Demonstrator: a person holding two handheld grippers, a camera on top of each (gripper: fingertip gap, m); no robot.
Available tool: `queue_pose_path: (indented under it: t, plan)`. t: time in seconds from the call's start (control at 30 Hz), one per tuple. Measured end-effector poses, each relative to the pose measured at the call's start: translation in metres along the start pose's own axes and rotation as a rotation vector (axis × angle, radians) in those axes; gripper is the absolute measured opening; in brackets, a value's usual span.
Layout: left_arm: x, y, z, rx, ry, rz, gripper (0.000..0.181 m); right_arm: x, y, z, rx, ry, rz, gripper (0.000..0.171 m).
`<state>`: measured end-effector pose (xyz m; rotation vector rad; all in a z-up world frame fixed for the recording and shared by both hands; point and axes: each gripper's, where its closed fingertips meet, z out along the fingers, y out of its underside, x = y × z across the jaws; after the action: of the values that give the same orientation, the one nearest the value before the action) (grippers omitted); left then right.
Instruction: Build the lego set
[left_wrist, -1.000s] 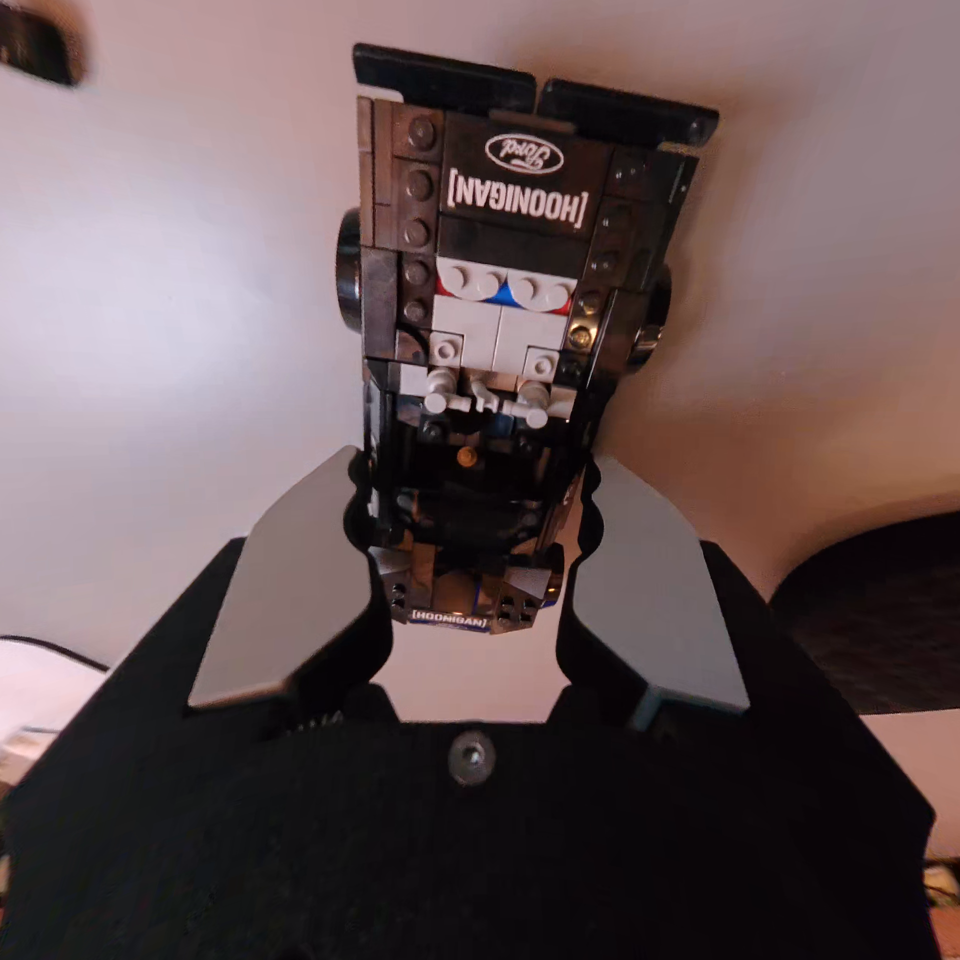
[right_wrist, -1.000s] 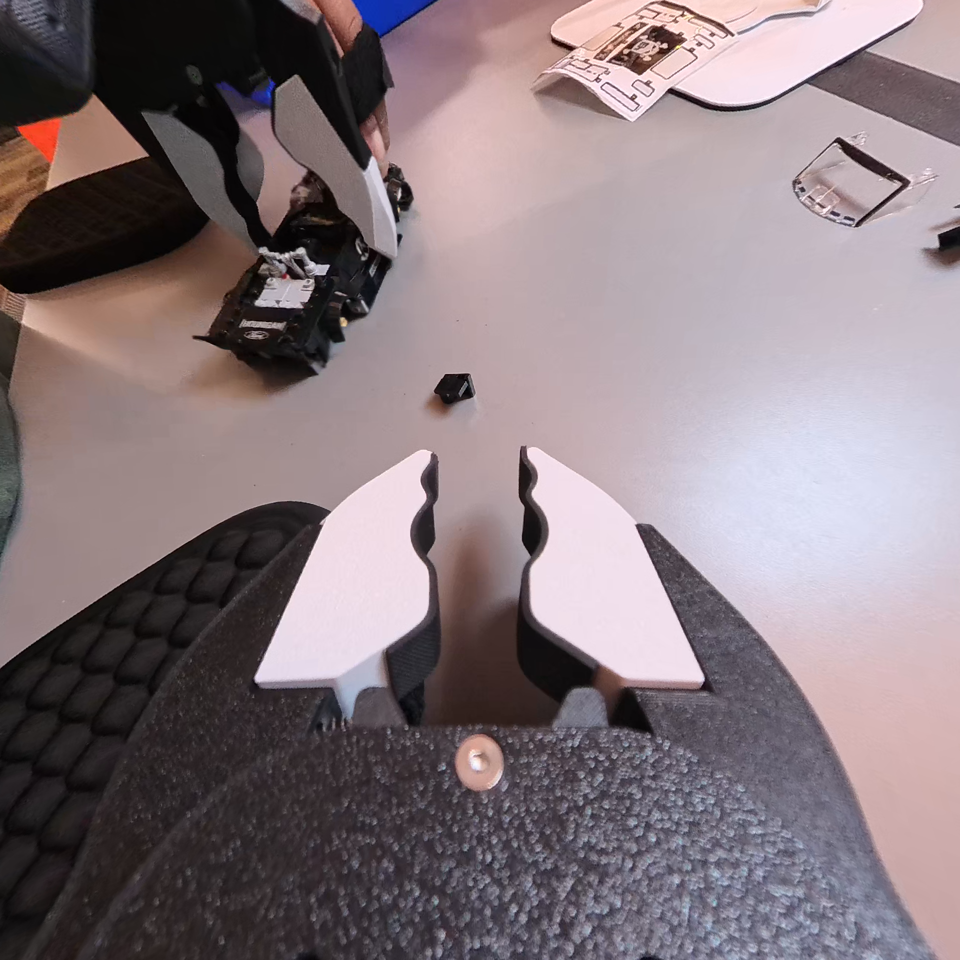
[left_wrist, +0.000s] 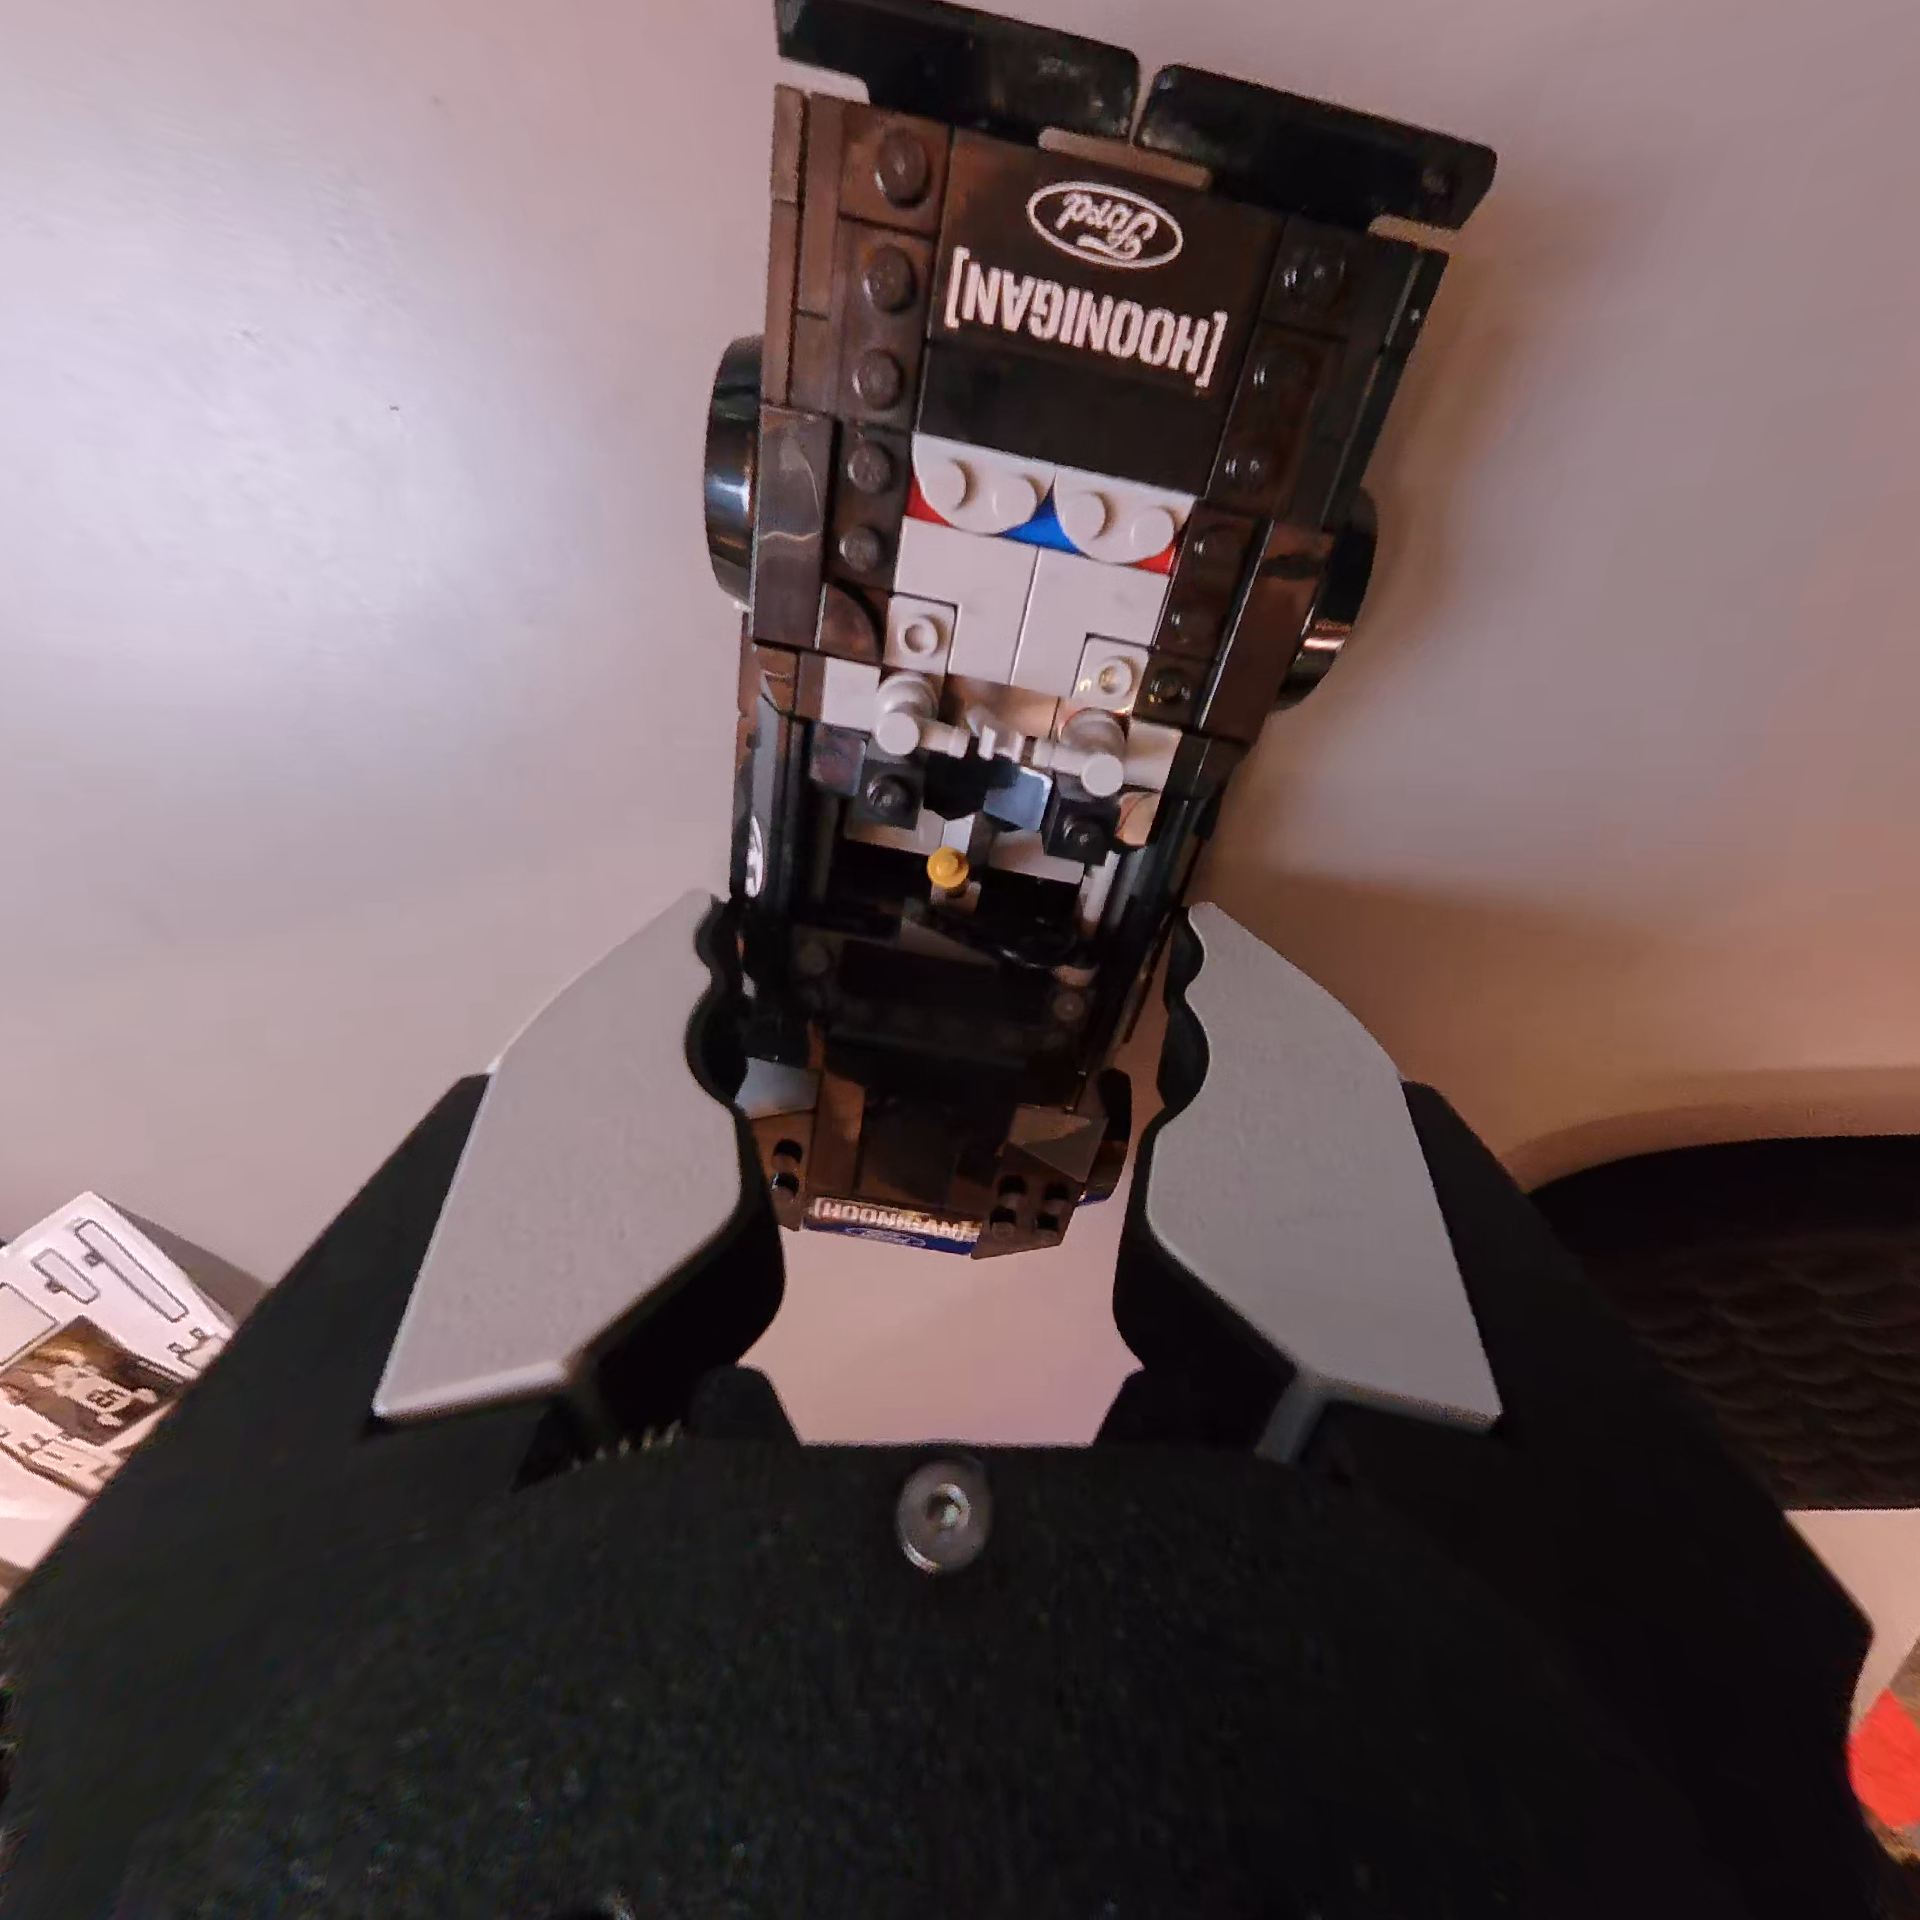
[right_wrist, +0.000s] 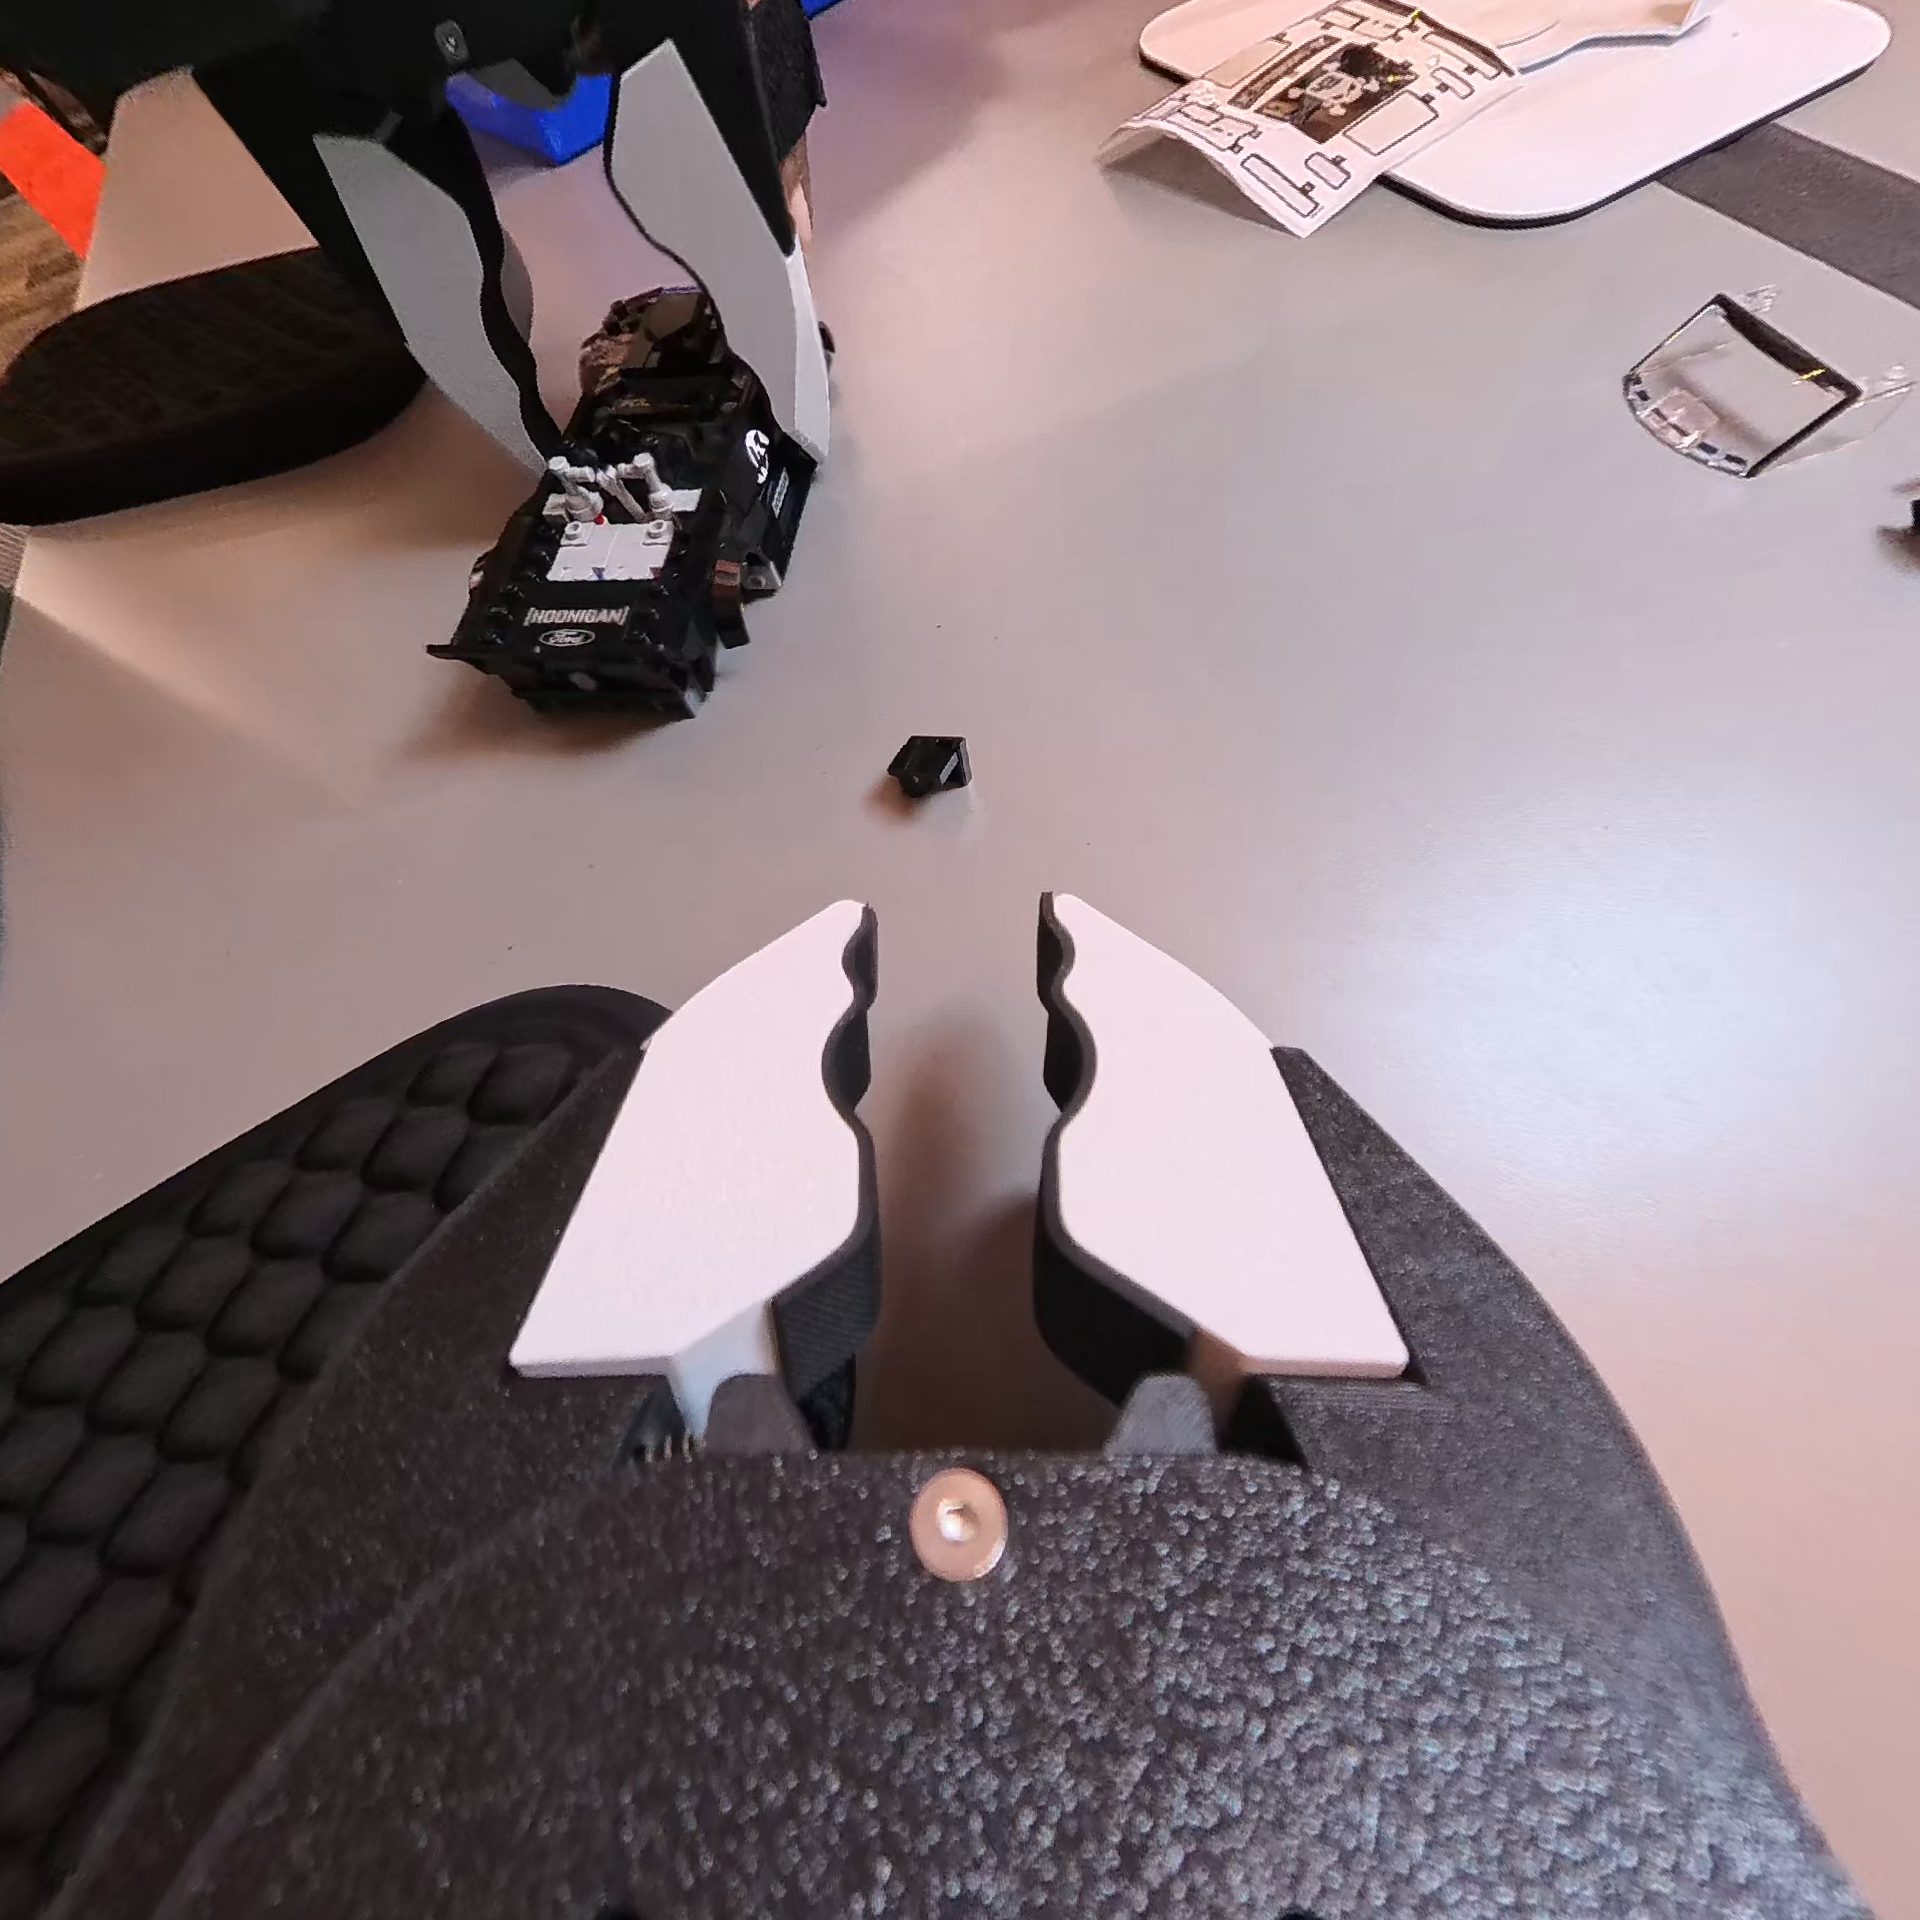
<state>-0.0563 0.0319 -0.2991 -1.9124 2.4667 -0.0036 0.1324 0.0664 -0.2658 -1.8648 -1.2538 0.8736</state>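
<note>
A black lego car (left_wrist: 1039, 416) with white and grey engine bricks rests on the grey table (right_wrist: 1351, 727). My left gripper (left_wrist: 951, 925) is shut on the car's rear half, one finger against each side. From the right wrist view the same car (right_wrist: 613, 592) shows at the far left with the left gripper (right_wrist: 665, 447) straddling it from above. My right gripper (right_wrist: 958, 914) is open and empty, low over the table. A small loose black piece (right_wrist: 928, 766) lies just ahead of its fingertips, to the right of the car.
A clear windscreen piece (right_wrist: 1745, 400) lies at the right, with another dark piece (right_wrist: 1907, 540) at the edge. A printed sheet (right_wrist: 1309, 114) rests on a white tray (right_wrist: 1662, 94) at the back. A black padded mat (right_wrist: 187, 384) lies left of the car. Left tips to right tips: about 20 centimetres. Measured from the fingertips, the small loose black piece (right_wrist: 928, 766) is 6 centimetres or so from the right gripper and 12 centimetres from the left.
My left gripper has shifted and turned slightly with the car still in it; a printed sheet now shows at its lower left. My right gripper has hardly moved.
</note>
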Motion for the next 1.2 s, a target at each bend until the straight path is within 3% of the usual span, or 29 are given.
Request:
queue_pose_path:
  t: [0.43,0.67,1.0,1.2]
  plan:
    - [-0.011,-0.002,-0.001,0.140,-0.026,-0.404,0.078,-0.004,-0.002,0.027,-0.093,0.055,-0.102,0.029]
    - [-0.003,0.006,-0.007,0.232,-0.070,-0.403,0.086,-0.003,0.000,0.046,-0.224,0.052,-0.299,0.029]
    - [0.006,0.034,-0.007,0.309,-0.085,-0.453,0.101,-0.008,-0.006,0.057,-0.304,-0.060,-0.315,0.026]
    - [0.001,0.037,-0.002,0.338,-0.107,-0.432,0.092,-0.014,-0.001,0.057,-0.340,-0.043,-0.310,0.014]
